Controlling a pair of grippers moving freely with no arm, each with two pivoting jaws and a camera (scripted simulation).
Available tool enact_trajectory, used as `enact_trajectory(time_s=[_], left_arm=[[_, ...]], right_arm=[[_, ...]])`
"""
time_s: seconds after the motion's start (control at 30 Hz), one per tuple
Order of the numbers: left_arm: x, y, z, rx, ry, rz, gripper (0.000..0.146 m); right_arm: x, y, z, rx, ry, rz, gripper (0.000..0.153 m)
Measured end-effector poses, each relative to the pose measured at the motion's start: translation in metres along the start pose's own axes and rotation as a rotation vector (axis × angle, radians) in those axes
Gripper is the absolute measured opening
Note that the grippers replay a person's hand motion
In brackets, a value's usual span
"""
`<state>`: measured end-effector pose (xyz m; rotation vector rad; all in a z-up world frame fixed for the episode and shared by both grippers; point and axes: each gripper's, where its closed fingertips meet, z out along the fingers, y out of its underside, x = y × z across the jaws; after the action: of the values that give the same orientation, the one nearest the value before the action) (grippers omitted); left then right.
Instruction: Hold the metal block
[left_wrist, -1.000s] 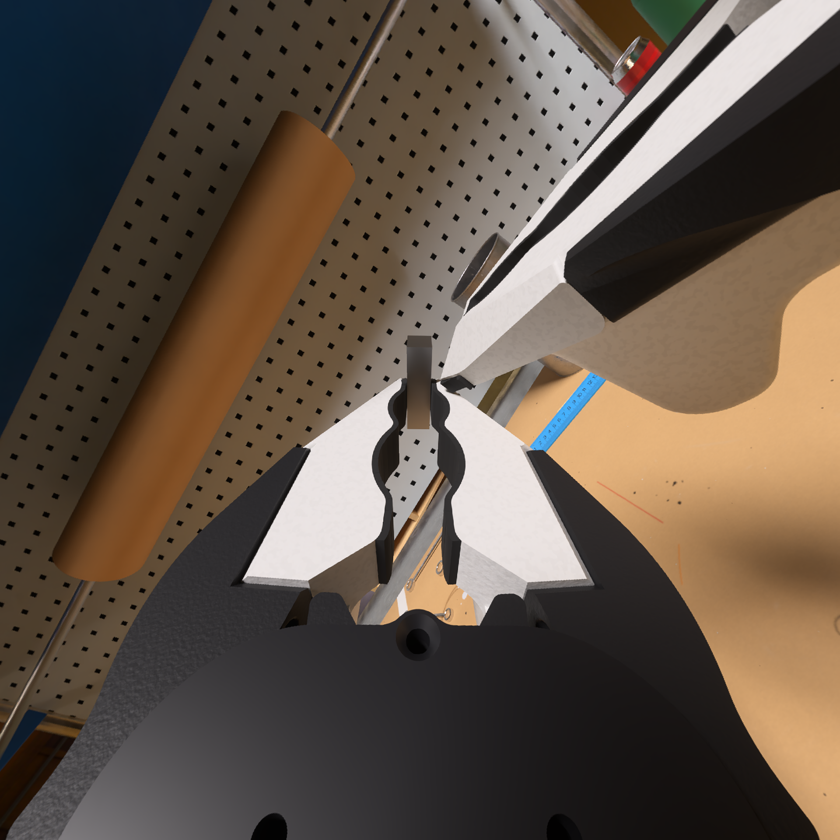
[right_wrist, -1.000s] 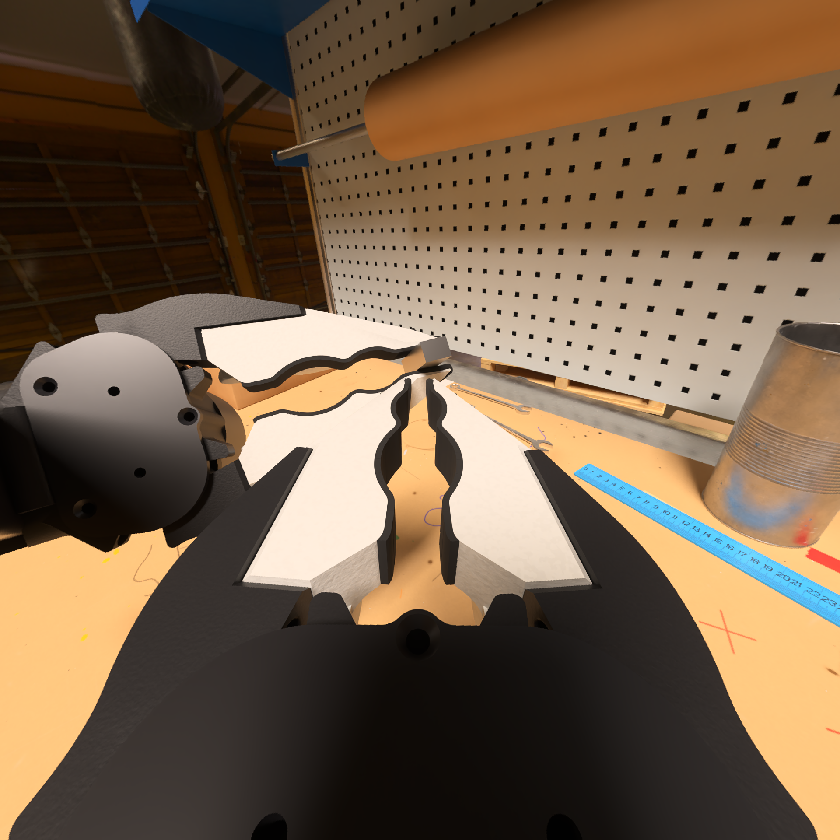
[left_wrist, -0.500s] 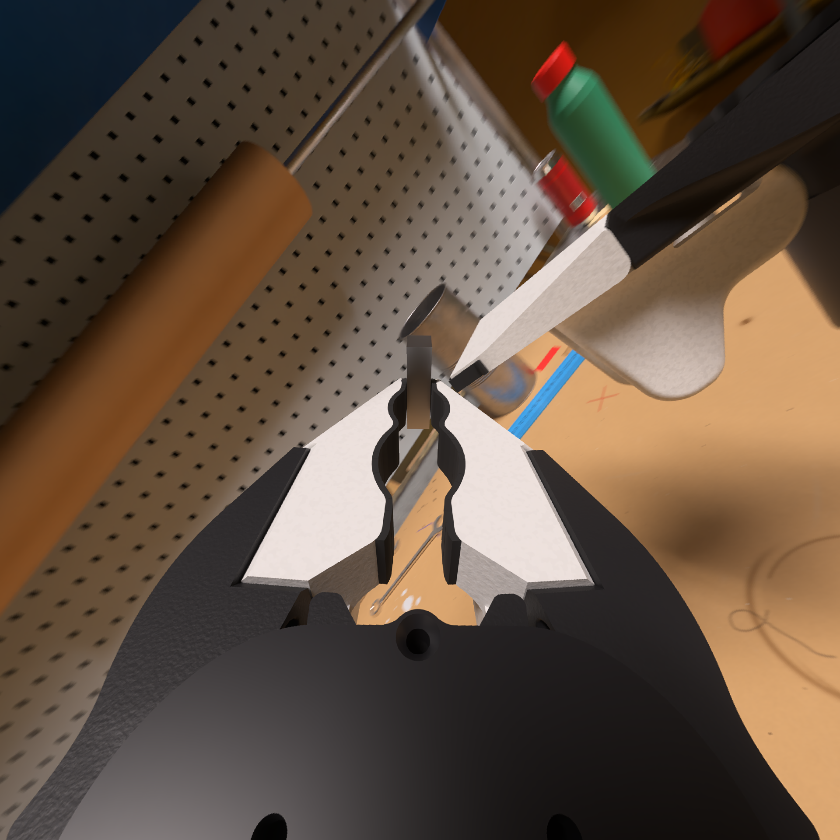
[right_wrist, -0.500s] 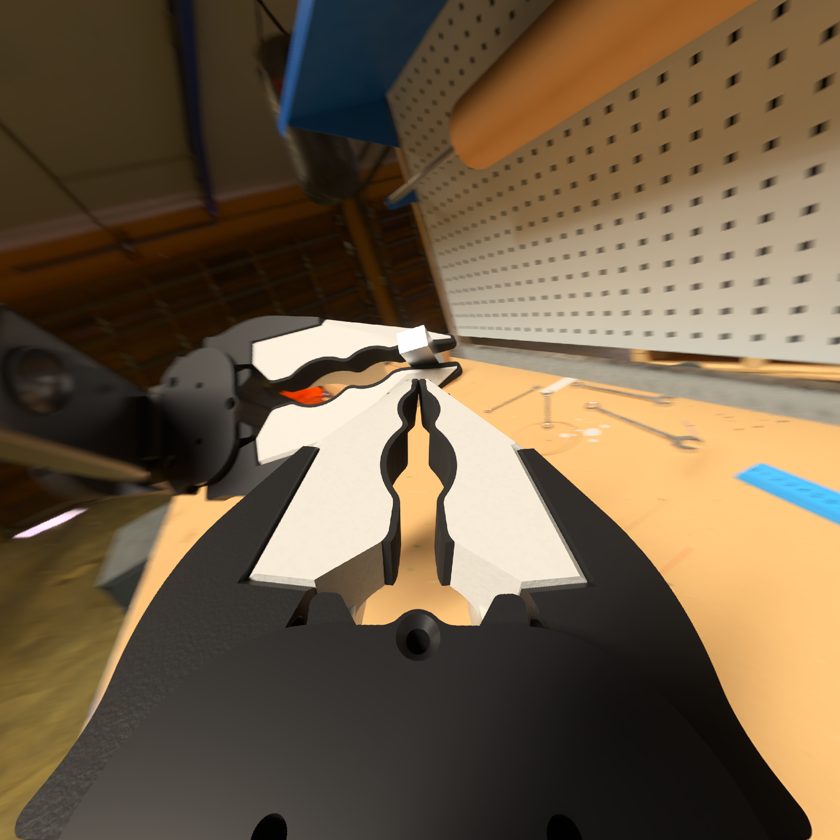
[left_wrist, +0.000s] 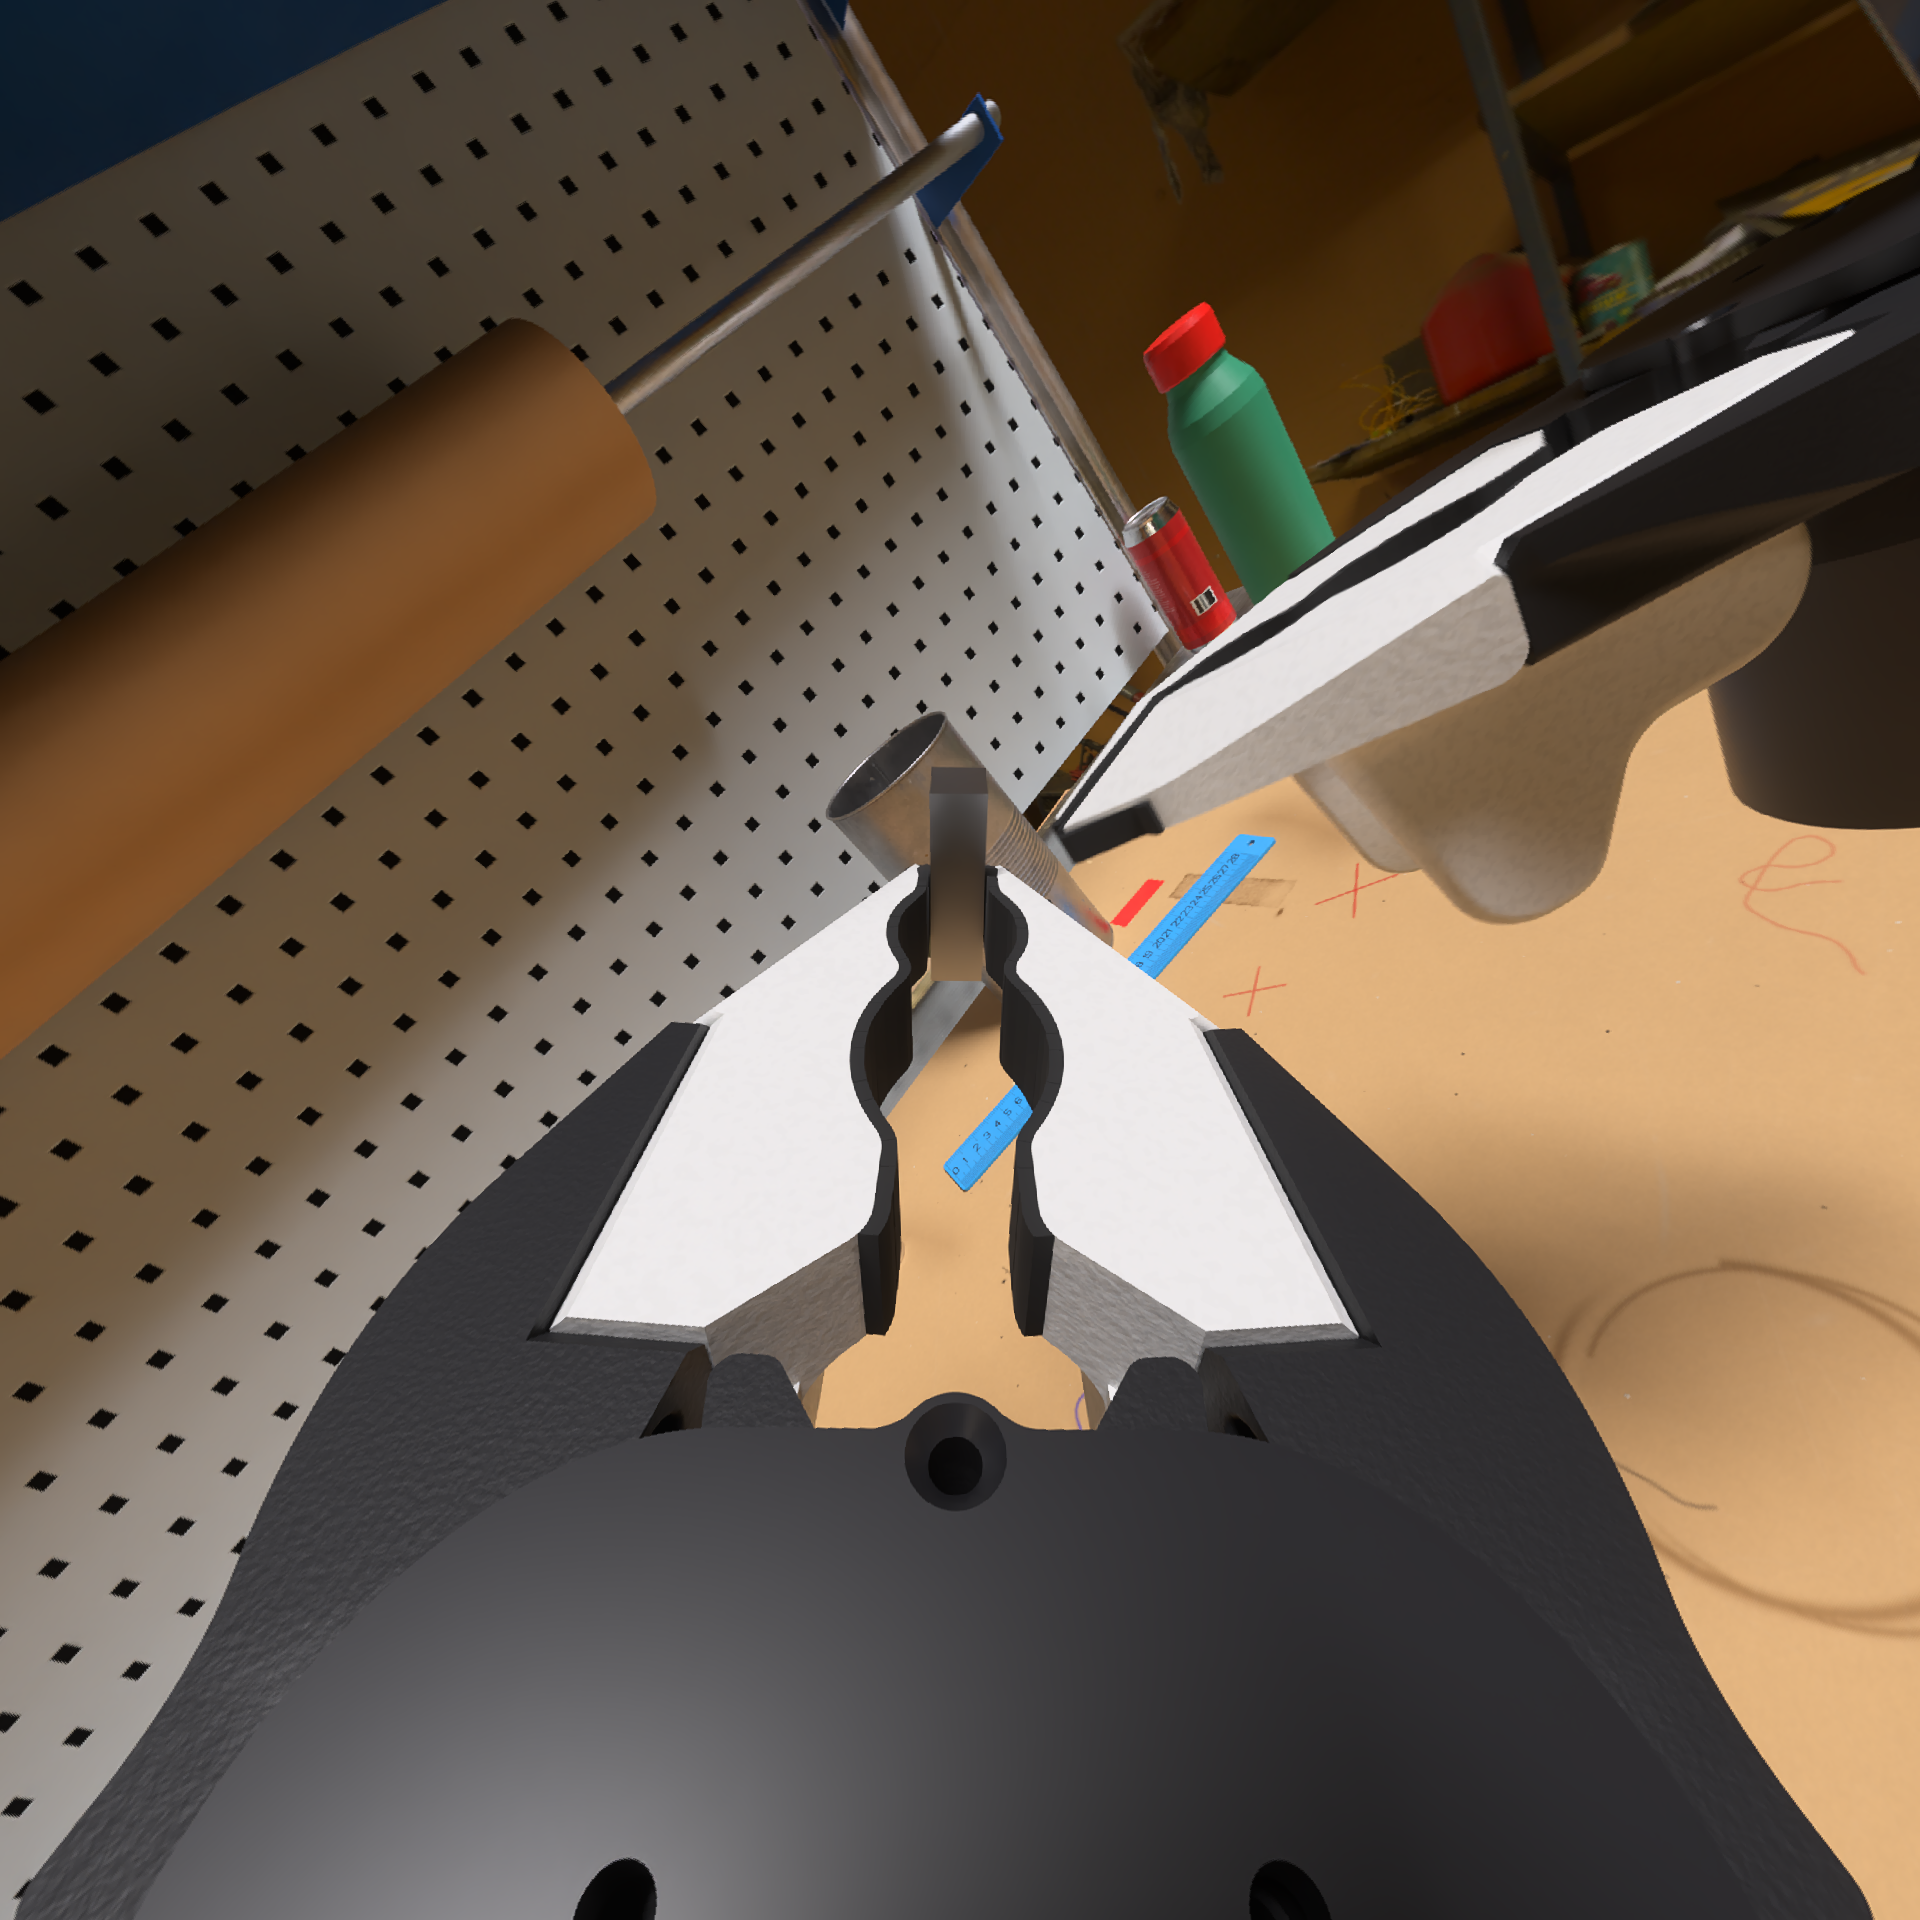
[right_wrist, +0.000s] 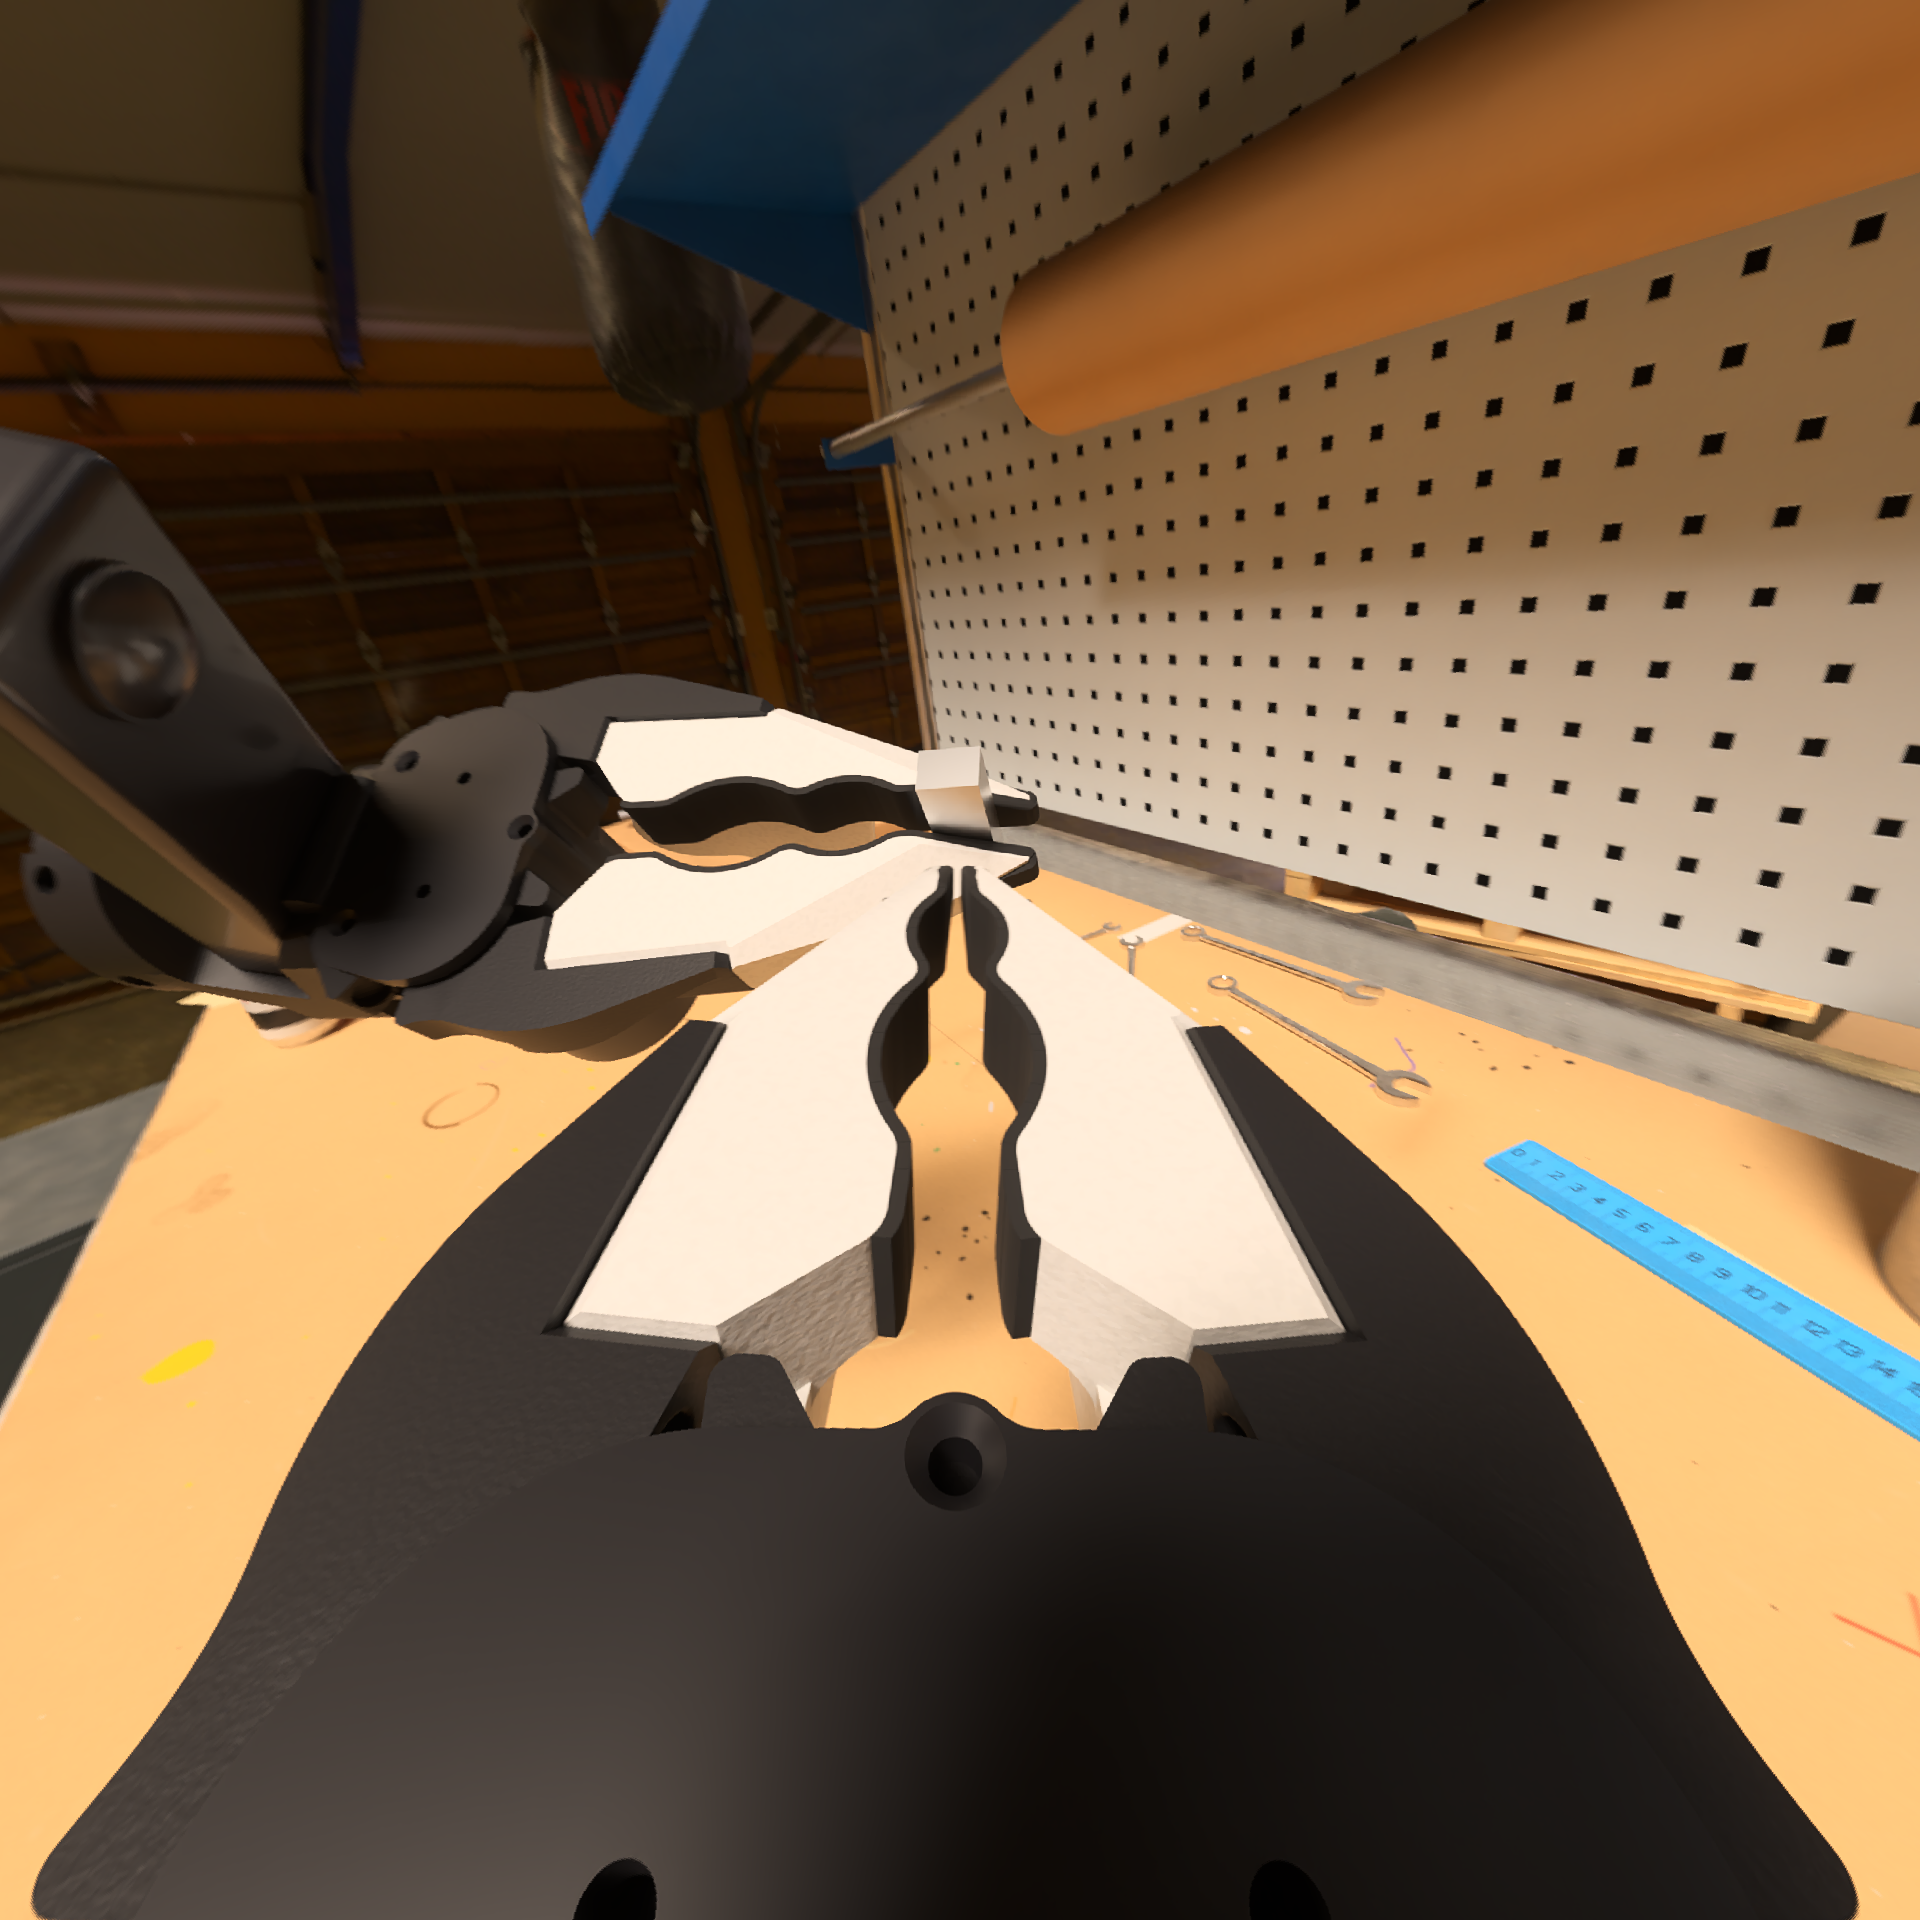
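Note:
The metal block (left_wrist: 957, 831) is a small grey bar. My left gripper (left_wrist: 956, 883) is shut on it, and its end sticks out past the fingertips, above the bench. In the right wrist view the block (right_wrist: 951, 781) shows pale grey in the left gripper (right_wrist: 992, 823), which reaches in from the left. My right gripper (right_wrist: 956, 878) has its jaws nearly together with nothing between them. Its tips are just below and in front of the block, apart from it. In the left wrist view the right gripper (left_wrist: 1070, 821) comes in from the upper right.
A white pegboard (right_wrist: 1455, 644) with a brown paper roll (right_wrist: 1455, 208) stands behind the orange workbench (right_wrist: 1351, 1455). A metal can (left_wrist: 894, 779), blue ruler (left_wrist: 1195, 904), green bottle (left_wrist: 1236, 468) and red can (left_wrist: 1174, 571) are there. Wrenches (right_wrist: 1309, 1029) lie by the pegboard.
Both views have swung round, with the block still in the left gripper. The right gripper now sits farther from the left camera, and its jaws have closed further.

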<state>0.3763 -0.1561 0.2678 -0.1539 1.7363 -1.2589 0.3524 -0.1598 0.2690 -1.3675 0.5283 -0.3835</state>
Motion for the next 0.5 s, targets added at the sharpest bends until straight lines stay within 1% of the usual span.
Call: enact_trajectory(time_s=[0.07, 0.1, 0.17, 0.27, 0.33, 0.43, 0.5], left_arm=[[0.0029, -0.0017, 0.0001, 0.002, 0.008, 0.003, 0.009], [0.0033, -0.0020, 0.0001, 0.002, 0.006, 0.004, 0.009], [0.0037, -0.0014, -0.0002, -0.002, 0.008, 0.002, 0.009], [0.0046, -0.0013, 0.0002, 0.003, 0.015, -0.007, 0.009], [0.0070, -0.0024, -0.0003, 0.020, 0.039, -0.012, 0.009], [0.0090, -0.0040, -0.0017, 0.041, 0.055, -0.014, 0.009], [0.0093, -0.0047, -0.0028, 0.055, 0.068, -0.029, 0.009]], right_arm=[[0.0000, 0.0018, 0.0018, -0.020, 0.018, -0.019, 0.012], [-0.0002, 0.0019, 0.0022, -0.018, 0.021, -0.016, 0.013], [-0.0009, 0.0026, 0.0022, -0.021, 0.012, -0.007, 0.012], [-0.0022, 0.0034, 0.0022, -0.020, -0.007, 0.016, 0.006], [-0.0012, 0.0030, 0.0013, -0.007, -0.034, 0.076, 0.005], [-0.0026, 0.0028, -0.0004, 0.007, -0.109, 0.175, 0.004], [-0.0067, 0.0026, -0.0011, 0.010, -0.154, 0.198, 0.004]])
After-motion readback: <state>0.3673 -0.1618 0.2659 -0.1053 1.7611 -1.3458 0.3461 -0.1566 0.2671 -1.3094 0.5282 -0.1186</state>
